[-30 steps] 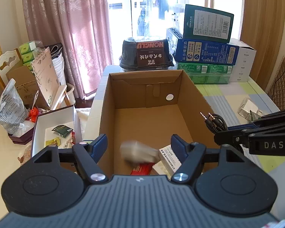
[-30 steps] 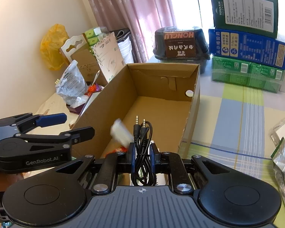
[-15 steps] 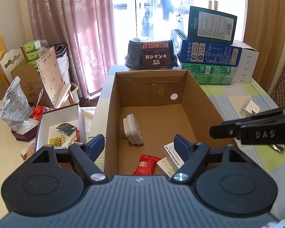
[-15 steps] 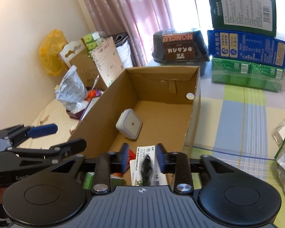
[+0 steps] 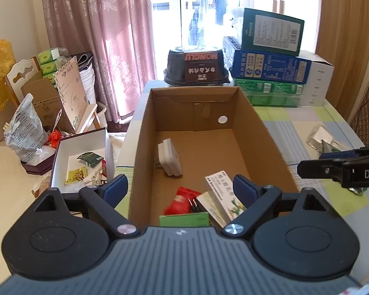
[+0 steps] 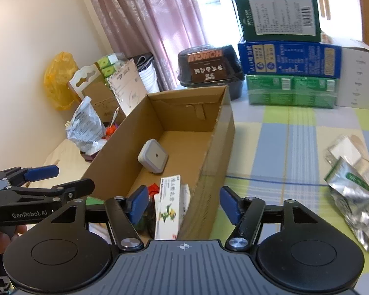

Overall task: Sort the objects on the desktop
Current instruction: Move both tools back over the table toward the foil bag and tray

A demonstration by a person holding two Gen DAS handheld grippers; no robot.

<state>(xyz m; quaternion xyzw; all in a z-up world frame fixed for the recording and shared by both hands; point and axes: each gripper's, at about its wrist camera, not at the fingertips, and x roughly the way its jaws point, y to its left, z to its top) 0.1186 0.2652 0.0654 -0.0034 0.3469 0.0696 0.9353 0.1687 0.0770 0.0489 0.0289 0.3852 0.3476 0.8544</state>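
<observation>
An open cardboard box (image 5: 265, 137) (image 6: 216, 147) stands on the checked tablecloth. Inside lie a white plug adapter (image 5: 169, 157) (image 6: 153, 156), a red packet (image 5: 182, 200), a white medicine box (image 5: 220, 196) (image 6: 169, 206) and a green box (image 5: 184, 220). The black audio cable is barely visible beside the red packet. My left gripper (image 5: 180, 188) is open and empty over the box's near end; it also shows in the right wrist view (image 6: 54, 179). My right gripper (image 6: 184, 202) is open and empty over the box's right wall; it also shows in the left wrist view (image 5: 332, 164).
Silver foil packets (image 6: 354, 184) (image 5: 322, 140) lie on the table right of the box. Stacked green, blue and white cartons (image 5: 270, 78) and a black container (image 5: 196, 66) stand behind it. A white open box (image 5: 81, 157) and clutter sit off the table's left.
The white adapter fell from my left gripper into the box. My right gripper opened and dropped the black audio cable into the box, then shifted right. Both grippers have pulled back.
</observation>
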